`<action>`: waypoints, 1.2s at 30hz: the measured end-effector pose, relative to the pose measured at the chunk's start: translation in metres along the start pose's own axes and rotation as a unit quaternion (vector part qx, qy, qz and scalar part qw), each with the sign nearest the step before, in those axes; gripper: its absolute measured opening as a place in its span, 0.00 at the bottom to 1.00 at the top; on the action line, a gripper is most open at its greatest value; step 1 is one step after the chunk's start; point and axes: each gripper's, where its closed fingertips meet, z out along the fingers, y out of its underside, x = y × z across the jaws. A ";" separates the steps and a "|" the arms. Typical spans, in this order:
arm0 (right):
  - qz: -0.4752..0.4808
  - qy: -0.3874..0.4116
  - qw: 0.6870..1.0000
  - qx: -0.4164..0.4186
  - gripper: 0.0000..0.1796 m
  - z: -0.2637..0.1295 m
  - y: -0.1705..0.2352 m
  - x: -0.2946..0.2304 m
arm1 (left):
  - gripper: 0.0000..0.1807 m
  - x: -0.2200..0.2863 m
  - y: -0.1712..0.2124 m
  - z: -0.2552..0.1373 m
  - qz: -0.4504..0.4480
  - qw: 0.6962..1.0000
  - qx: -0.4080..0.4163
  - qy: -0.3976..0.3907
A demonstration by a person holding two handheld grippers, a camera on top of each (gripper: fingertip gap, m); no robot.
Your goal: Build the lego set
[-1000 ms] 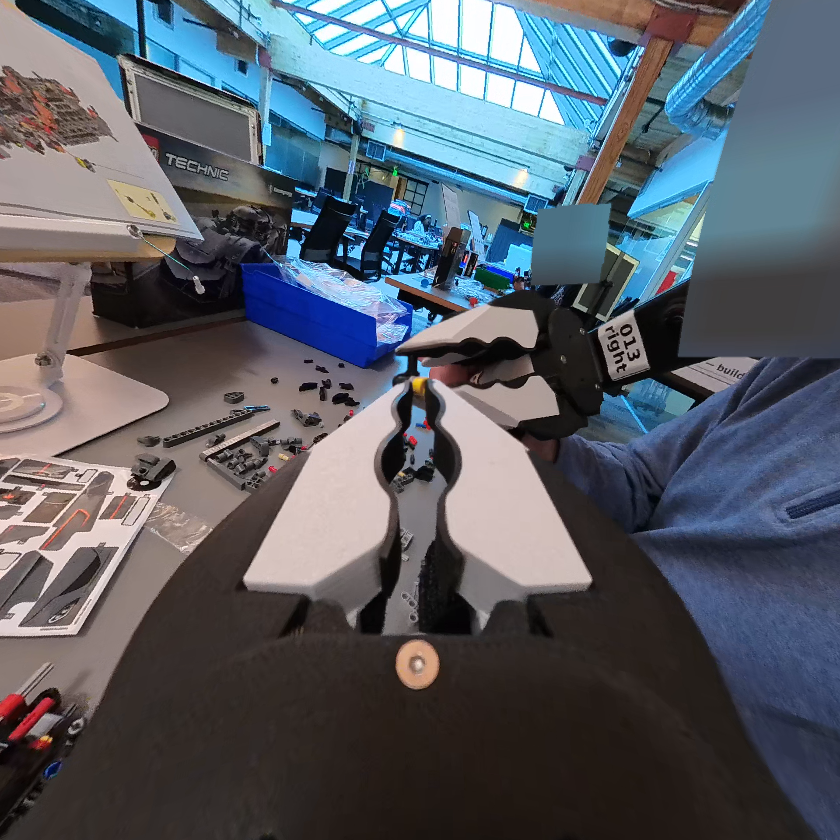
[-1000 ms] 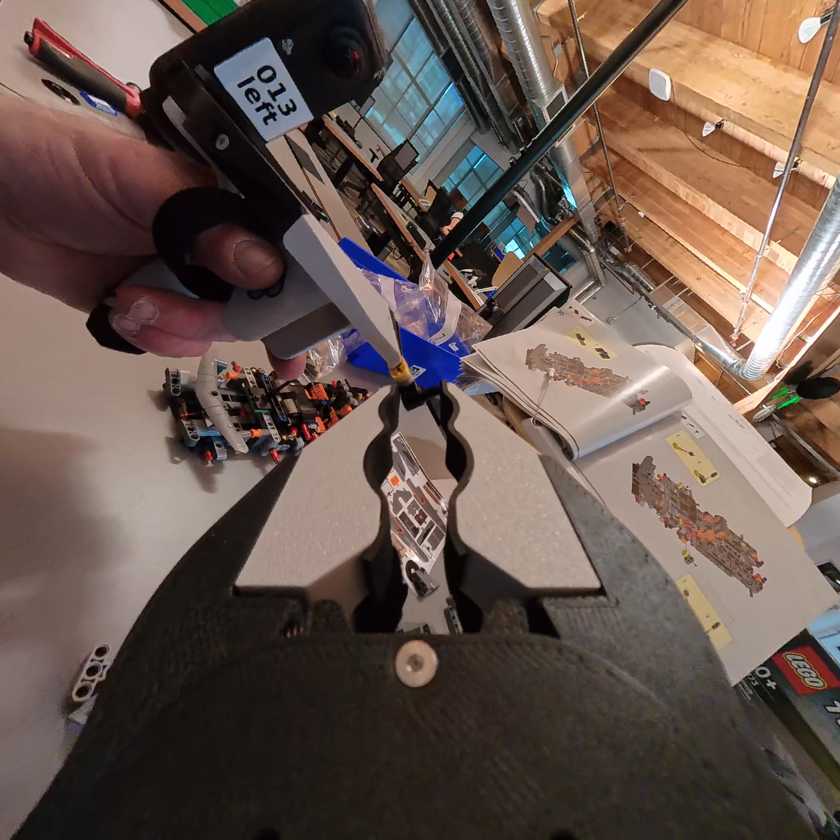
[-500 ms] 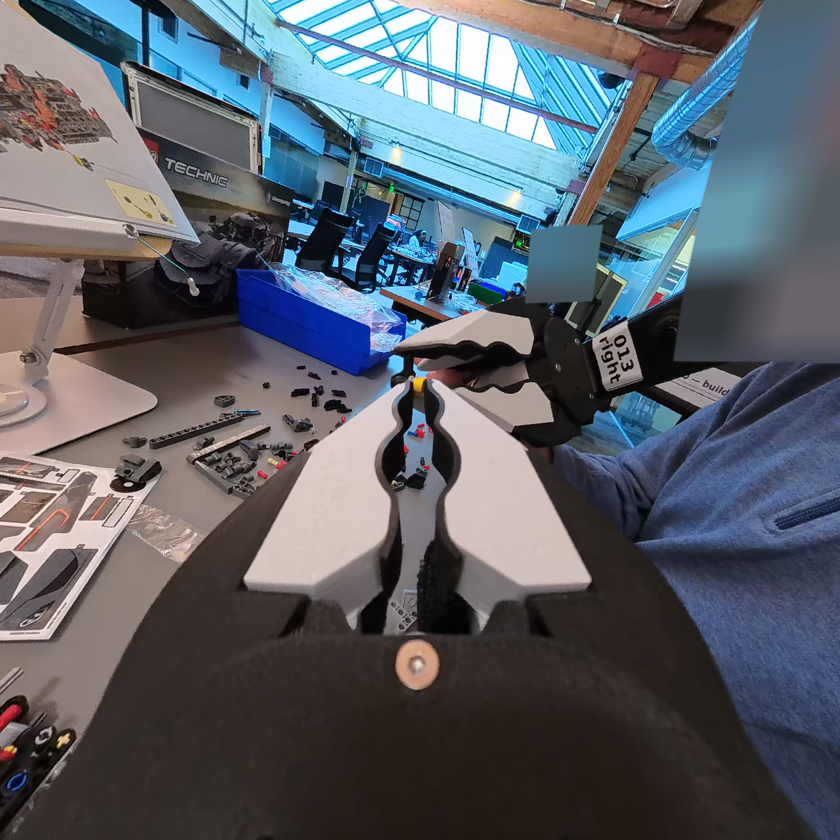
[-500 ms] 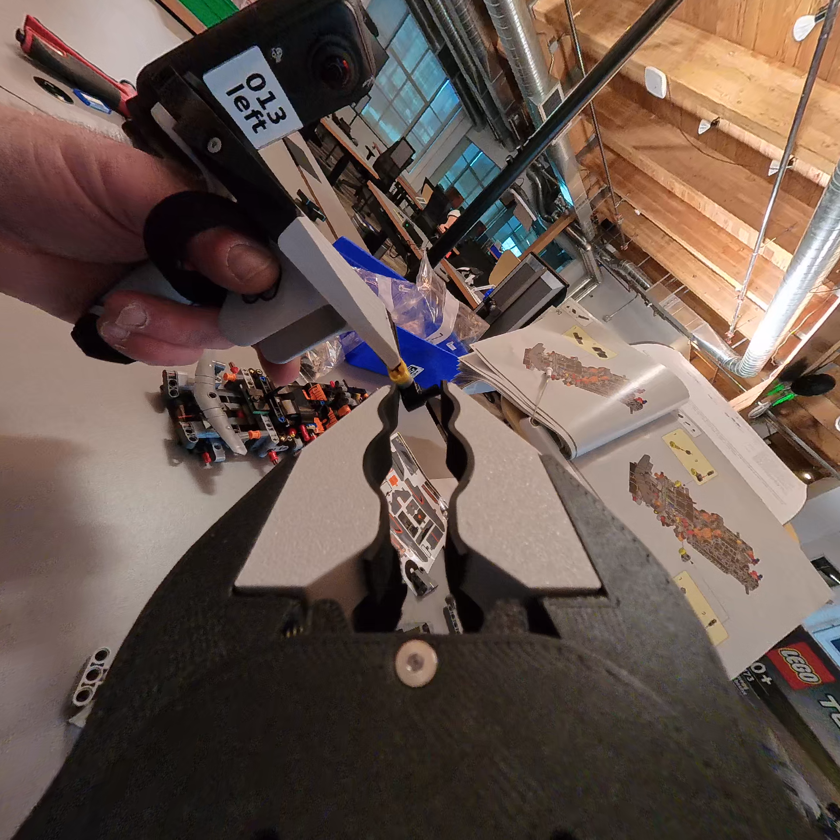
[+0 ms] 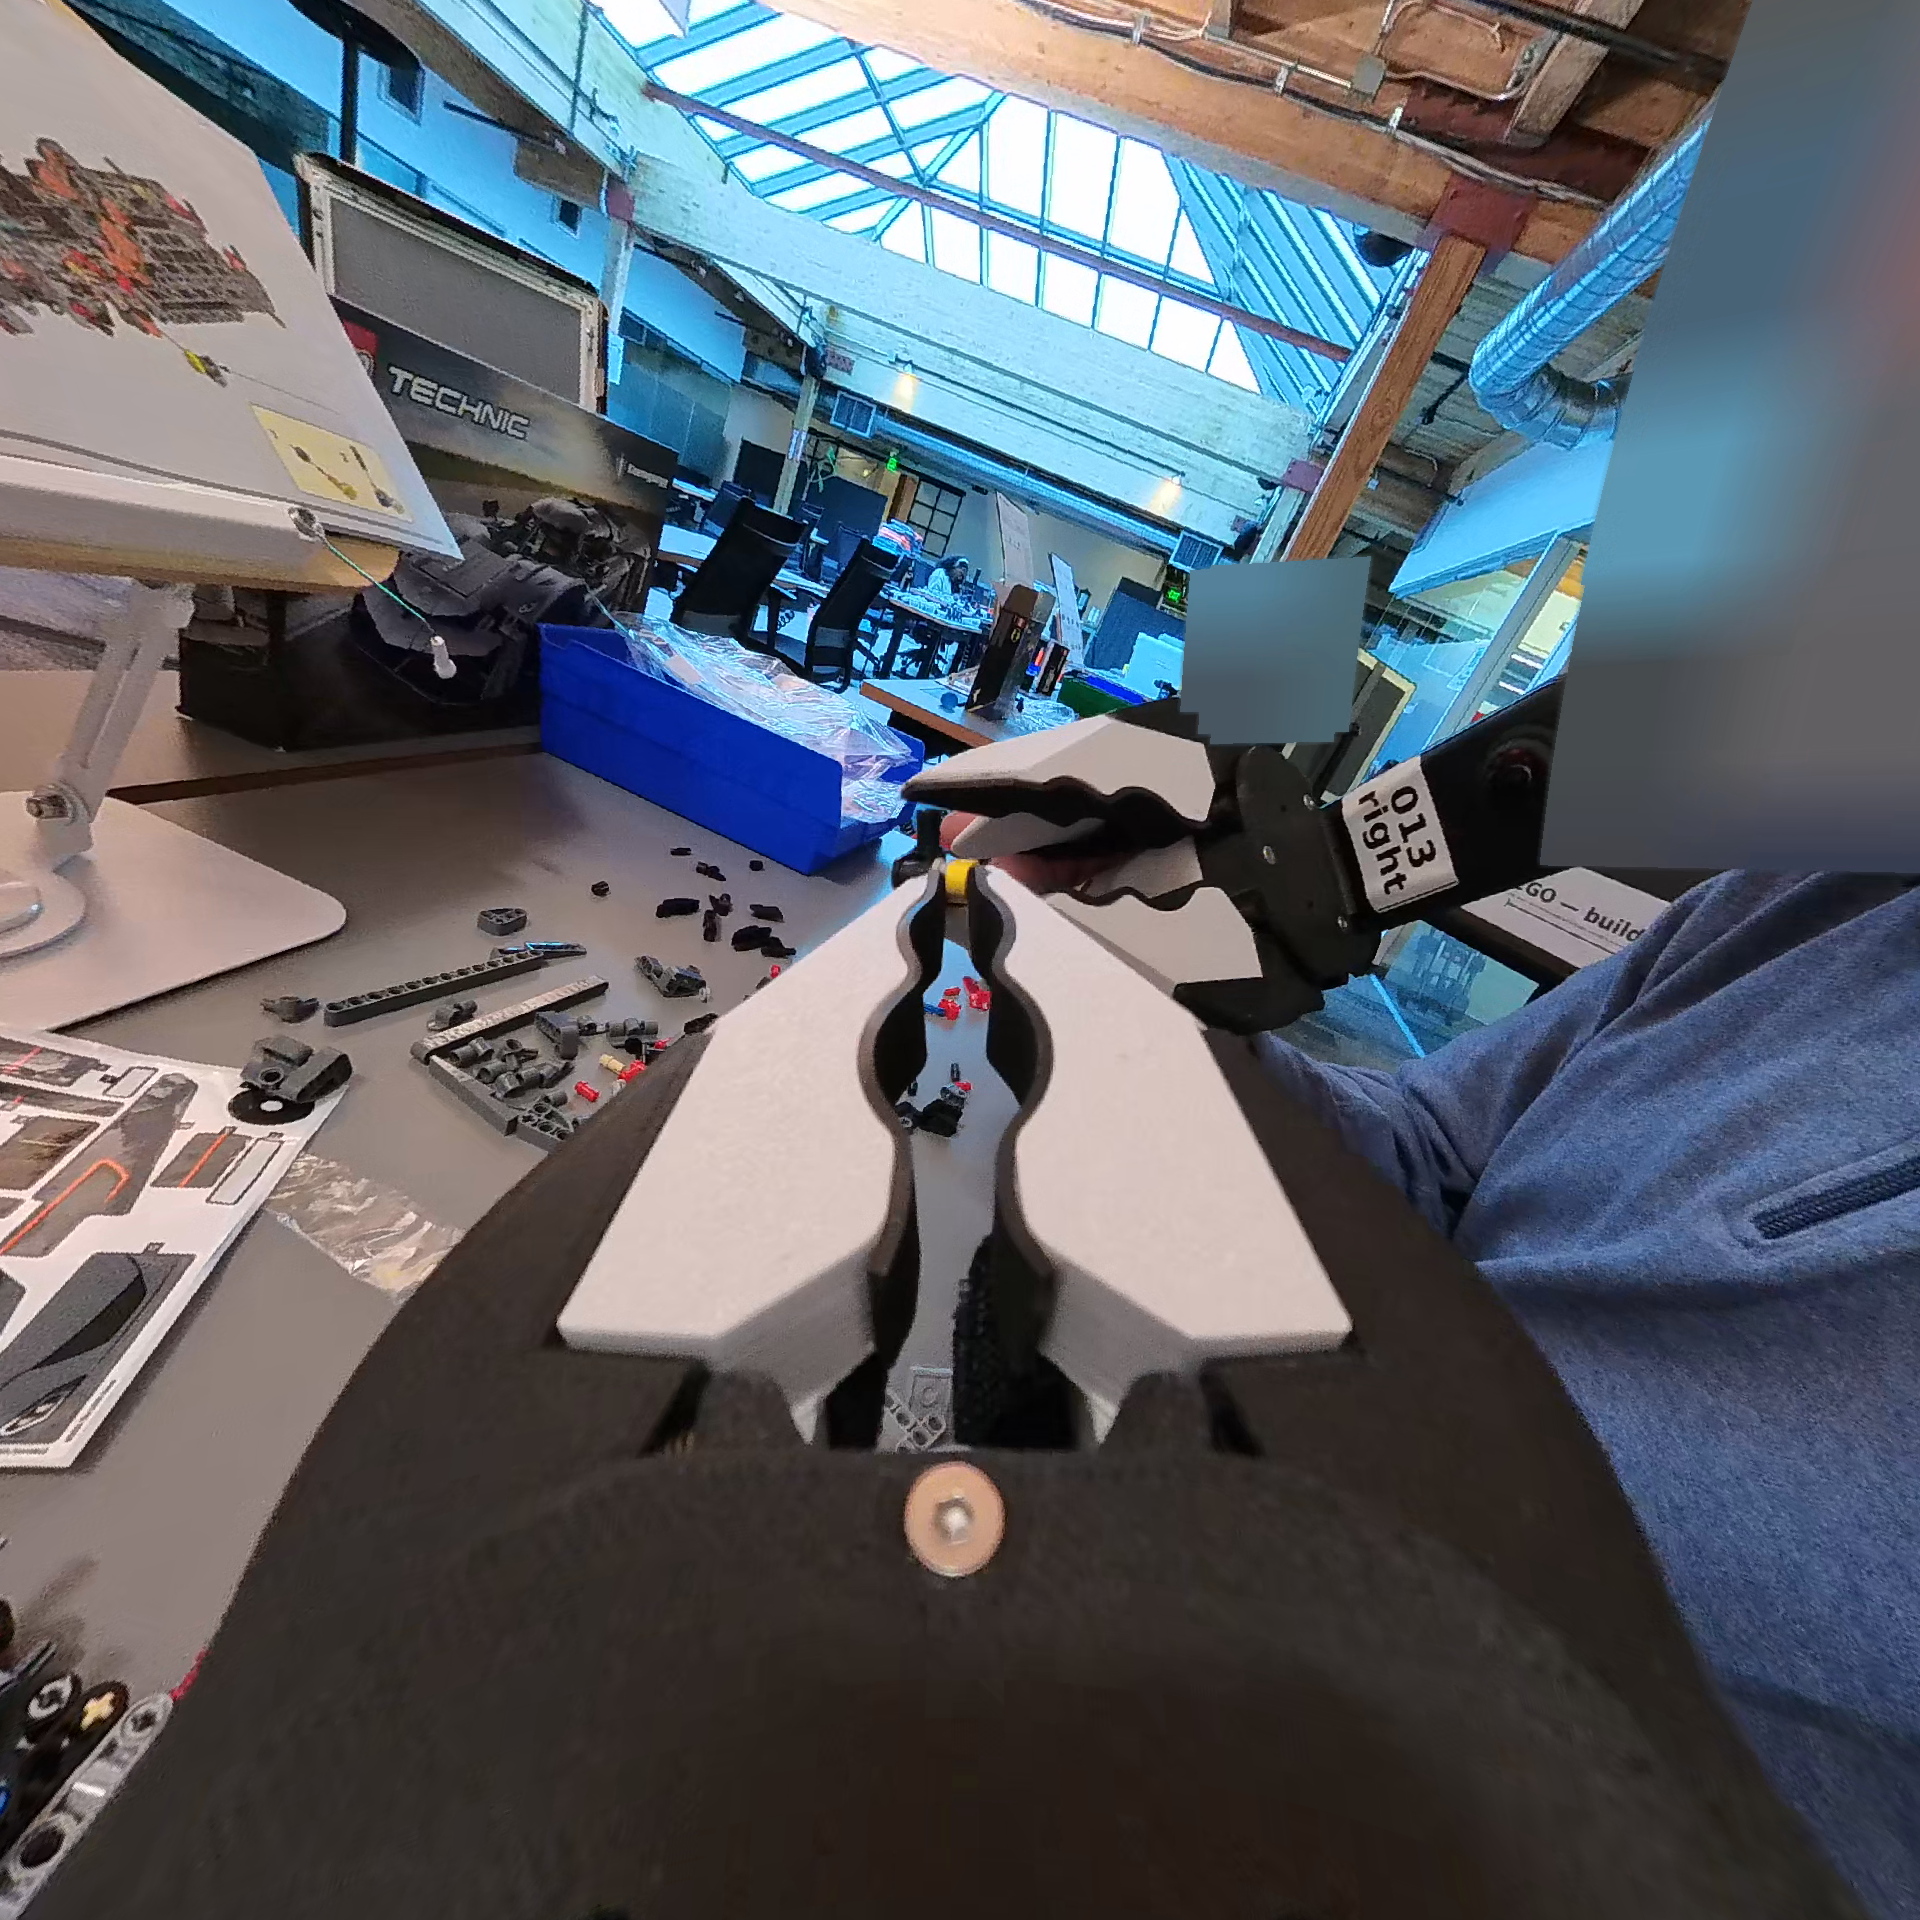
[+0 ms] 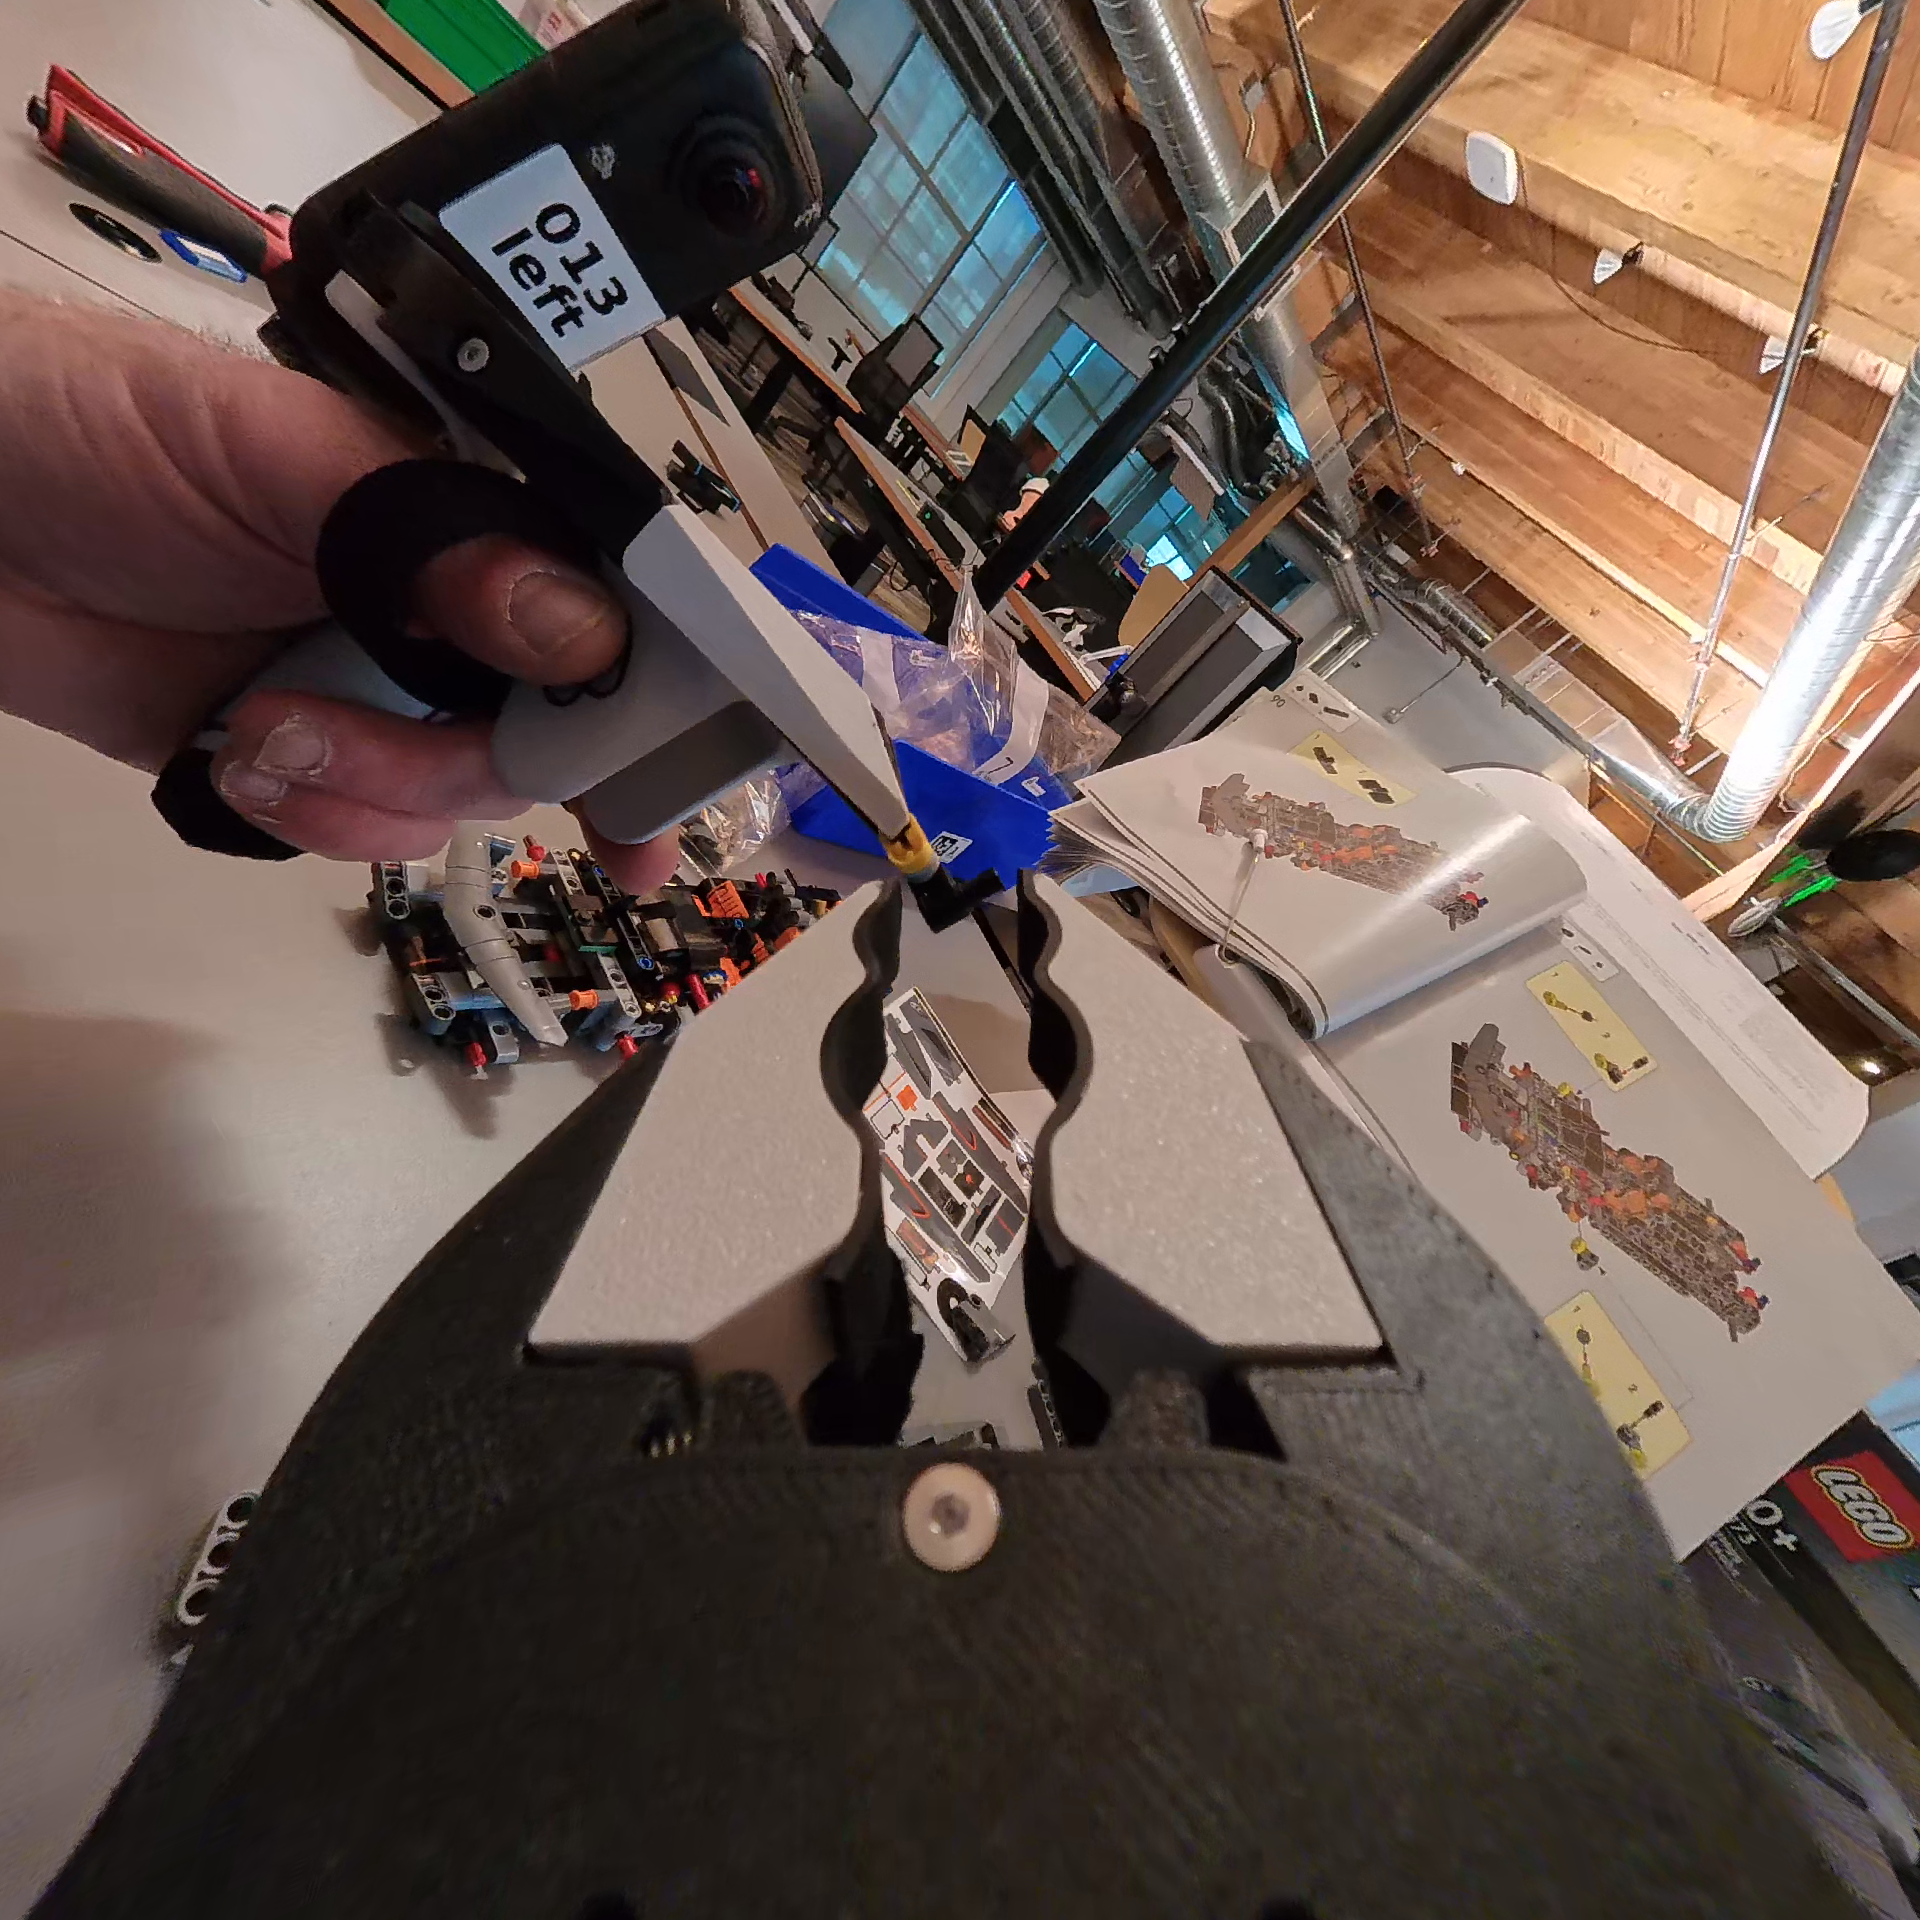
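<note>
My left gripper is shut on a small yellow pin, held up above the table. In the right wrist view it comes in from the upper left, held by a hand, with the yellow pin at its tip. The pin meets a small black piece that sits between the tips of my right gripper, which looks shut on it. The right gripper also shows tip to tip with the left. A partly built model lies on the table.
Loose dark and red parts lie scattered on the grey table. A sticker sheet, a blue bin with plastic bags, an instruction book on a stand and the set's box are around. A blue sleeve is at right. Both grippers' tips are close together, under 4 cm apart. Left tips and right tips are each some 20 cm from the partly built model.
Hardly anything. Both grippers keep their hold with their tips together; the left gripper's view has tilted slightly upward.
</note>
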 end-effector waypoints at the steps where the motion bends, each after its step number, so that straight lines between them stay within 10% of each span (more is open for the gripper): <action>1: 0.000 0.000 1.000 0.000 0.11 0.000 0.000 0.000 | 0.01 0.000 0.000 0.000 -0.001 1.000 0.001 0.000; 36: 0.039 -0.002 0.999 -0.005 0.13 0.002 0.009 0.000 | 0.01 -0.002 -0.009 0.008 -0.075 0.994 0.073 0.036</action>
